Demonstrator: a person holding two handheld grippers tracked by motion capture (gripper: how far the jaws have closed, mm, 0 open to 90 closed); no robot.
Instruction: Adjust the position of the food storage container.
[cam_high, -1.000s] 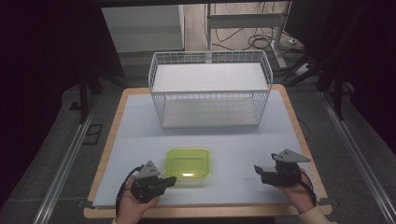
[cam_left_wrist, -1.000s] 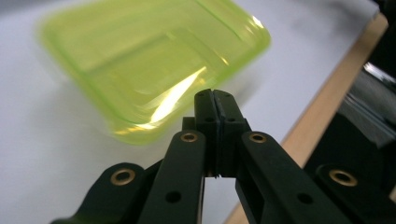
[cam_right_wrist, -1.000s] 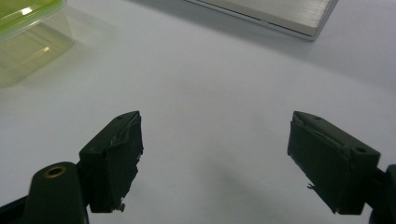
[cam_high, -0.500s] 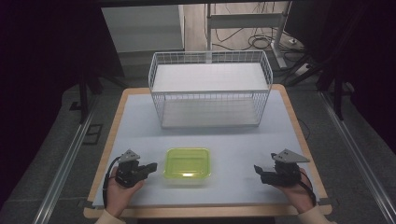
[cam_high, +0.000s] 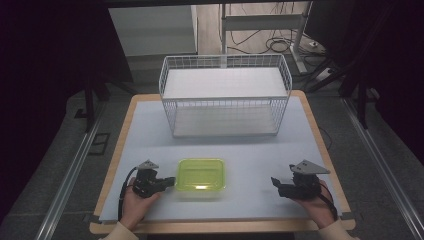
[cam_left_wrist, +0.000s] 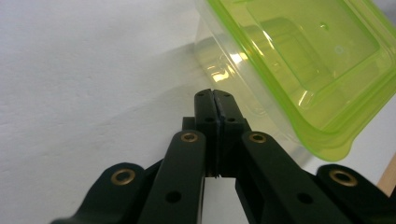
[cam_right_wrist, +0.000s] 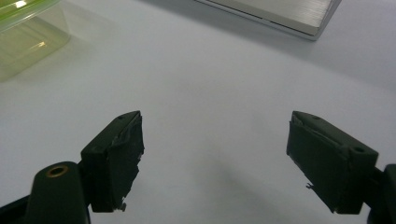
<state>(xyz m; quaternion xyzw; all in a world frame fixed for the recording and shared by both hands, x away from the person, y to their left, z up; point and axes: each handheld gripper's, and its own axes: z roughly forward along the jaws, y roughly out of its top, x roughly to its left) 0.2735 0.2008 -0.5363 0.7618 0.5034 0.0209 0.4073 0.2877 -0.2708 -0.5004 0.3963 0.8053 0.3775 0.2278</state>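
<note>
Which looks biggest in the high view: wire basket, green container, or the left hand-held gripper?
1. wire basket
2. green container
3. left hand-held gripper, though it sits slightly nearer the camera.

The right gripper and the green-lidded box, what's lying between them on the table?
Nothing: in the high view, bare table runs from the right gripper to the green-lidded box.

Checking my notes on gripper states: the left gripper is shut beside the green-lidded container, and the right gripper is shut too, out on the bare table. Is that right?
Not quite. The right gripper is open: the right gripper view shows its jaws wide apart over the table. The rest holds: the left gripper is shut beside the green-lidded container.
</note>
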